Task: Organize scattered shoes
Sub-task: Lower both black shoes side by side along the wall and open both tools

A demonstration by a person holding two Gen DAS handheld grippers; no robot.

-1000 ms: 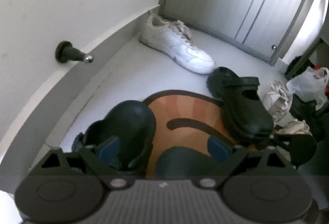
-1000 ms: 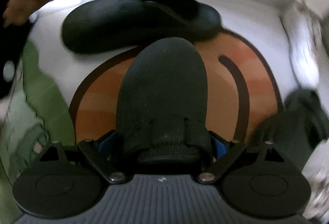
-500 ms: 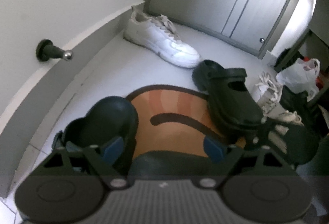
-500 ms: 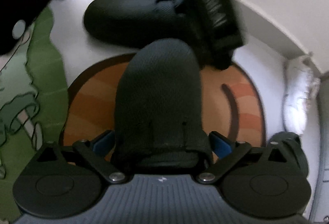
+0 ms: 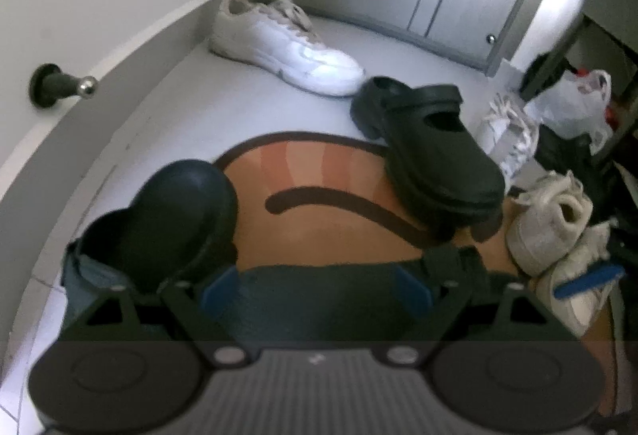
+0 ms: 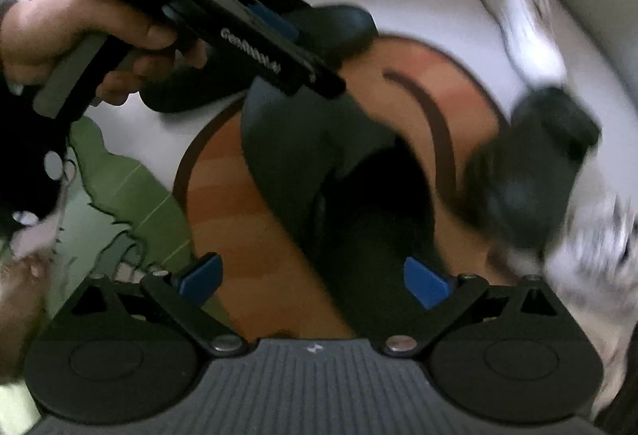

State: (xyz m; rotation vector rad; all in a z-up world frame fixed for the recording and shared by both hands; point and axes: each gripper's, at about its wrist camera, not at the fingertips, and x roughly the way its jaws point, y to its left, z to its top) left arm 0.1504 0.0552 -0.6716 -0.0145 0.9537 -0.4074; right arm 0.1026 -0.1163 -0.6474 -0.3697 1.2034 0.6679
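**Operator:** Shoes first: where is the one I'm on?

**Coach:** Your dark mesh shoe (image 6: pixel 319 156) lies on the orange mat (image 6: pixel 223 227), centre of the right wrist view. Its toe points to the upper left and its heel to the lower right, so its long axis runs diagonally across your right claw (image 6: pixel 311 277).

**Operator:** And the claws?

**Coach:** Your right claw is wide and its jaws have just been opening, with only the heel between them. Your left claw (image 5: pixel 315 291) is wide too. It has just been closing slightly over a dark shoe, with no pad visibly pressing.

**Operator:** Best approach?

**Coach:** I'd roll your wrist until the pads square across the heel, then close. Keep clear of the black clog (image 6: pixel 530 164) at the right.
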